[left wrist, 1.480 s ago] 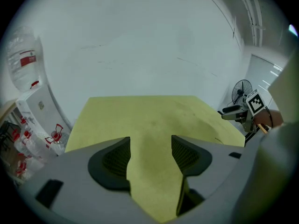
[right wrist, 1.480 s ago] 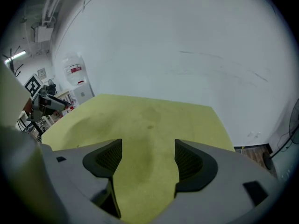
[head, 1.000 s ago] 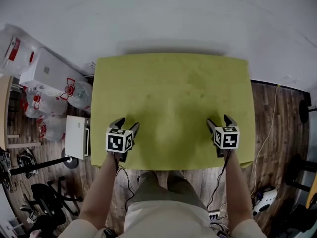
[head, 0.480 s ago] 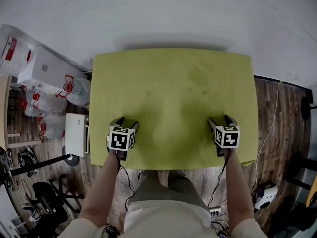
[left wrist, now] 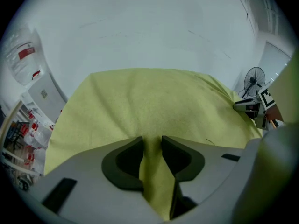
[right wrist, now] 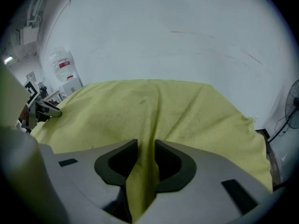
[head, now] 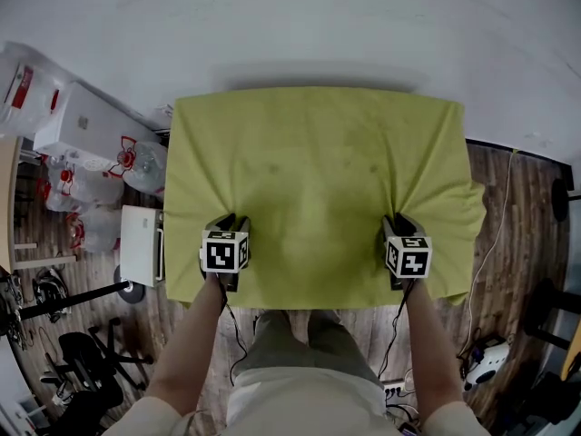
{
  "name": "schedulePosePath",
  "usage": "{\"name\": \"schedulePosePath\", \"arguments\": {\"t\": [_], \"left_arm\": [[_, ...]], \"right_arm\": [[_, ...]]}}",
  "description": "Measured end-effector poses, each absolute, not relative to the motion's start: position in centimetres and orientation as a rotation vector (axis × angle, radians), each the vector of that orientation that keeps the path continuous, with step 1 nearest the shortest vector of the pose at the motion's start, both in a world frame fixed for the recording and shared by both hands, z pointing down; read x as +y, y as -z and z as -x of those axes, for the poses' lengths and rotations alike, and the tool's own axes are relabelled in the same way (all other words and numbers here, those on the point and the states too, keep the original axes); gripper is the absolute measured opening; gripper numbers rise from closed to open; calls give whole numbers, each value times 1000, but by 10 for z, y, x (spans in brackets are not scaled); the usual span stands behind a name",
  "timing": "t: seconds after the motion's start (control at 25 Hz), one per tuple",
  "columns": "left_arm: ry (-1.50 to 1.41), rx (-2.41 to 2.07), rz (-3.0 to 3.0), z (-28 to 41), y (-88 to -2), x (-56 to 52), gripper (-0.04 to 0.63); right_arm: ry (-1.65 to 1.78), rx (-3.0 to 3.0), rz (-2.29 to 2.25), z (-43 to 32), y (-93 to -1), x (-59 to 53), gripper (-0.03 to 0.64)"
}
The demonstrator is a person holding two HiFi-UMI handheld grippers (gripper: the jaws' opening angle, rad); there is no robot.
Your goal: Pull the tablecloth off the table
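A yellow-green tablecloth covers the whole table in the head view. My left gripper sits near the cloth's near left edge, my right gripper near its near right edge. Both sets of jaws are closing, each with a pinched-up fold of cloth between the pads. In the left gripper view the fold runs up between the left gripper's dark pads. The right gripper likewise squeezes a ridge of tablecloth, and creases fan out from it. The tabletop itself is hidden.
A white wall stands behind the table. Left of it are water bottles, a white box and a white unit. A cable lies on the wooden floor at right. A fan stands beyond the right side.
Both grippers' jaws have come together on the cloth. It now bunches into folds at each gripper, and its right edge has rumpled and spread outward.
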State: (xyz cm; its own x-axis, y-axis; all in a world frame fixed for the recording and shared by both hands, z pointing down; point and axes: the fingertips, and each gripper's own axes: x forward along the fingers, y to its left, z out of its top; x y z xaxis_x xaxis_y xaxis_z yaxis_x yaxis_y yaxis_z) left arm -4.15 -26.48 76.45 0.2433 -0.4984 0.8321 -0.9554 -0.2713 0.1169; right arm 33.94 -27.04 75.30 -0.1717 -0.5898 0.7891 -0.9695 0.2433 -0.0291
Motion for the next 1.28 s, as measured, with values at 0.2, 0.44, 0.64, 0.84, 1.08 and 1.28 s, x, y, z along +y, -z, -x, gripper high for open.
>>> {"name": "schedulePosePath", "arguments": {"t": [0.2, 0.44, 0.64, 0.84, 1.08, 1.28], "left_arm": [[-866, -1342, -1851, 39, -765, -257, 26], [-766, -1343, -1884, 44, -735, -253, 21], [-744, -1357, -1916, 50, -710, -240, 21], [-678, -1394, -1929, 55, -676, -233, 20], [-493, -1435, -1931, 65, -628, -224, 20], [-433, -1474, -2010, 69, -583, -215, 20]], "right_arm": [[-746, -1846, -1375, -320, -756, -262, 31], [-853, -1928, -1410, -313, -732, -256, 30], [-843, -2029, -1383, -295, -697, -248, 29], [-766, -2125, -1379, -279, -646, -244, 29], [-669, -2220, -1399, -266, -592, -235, 29], [-608, -2285, -1456, -263, -546, -223, 29]]}}
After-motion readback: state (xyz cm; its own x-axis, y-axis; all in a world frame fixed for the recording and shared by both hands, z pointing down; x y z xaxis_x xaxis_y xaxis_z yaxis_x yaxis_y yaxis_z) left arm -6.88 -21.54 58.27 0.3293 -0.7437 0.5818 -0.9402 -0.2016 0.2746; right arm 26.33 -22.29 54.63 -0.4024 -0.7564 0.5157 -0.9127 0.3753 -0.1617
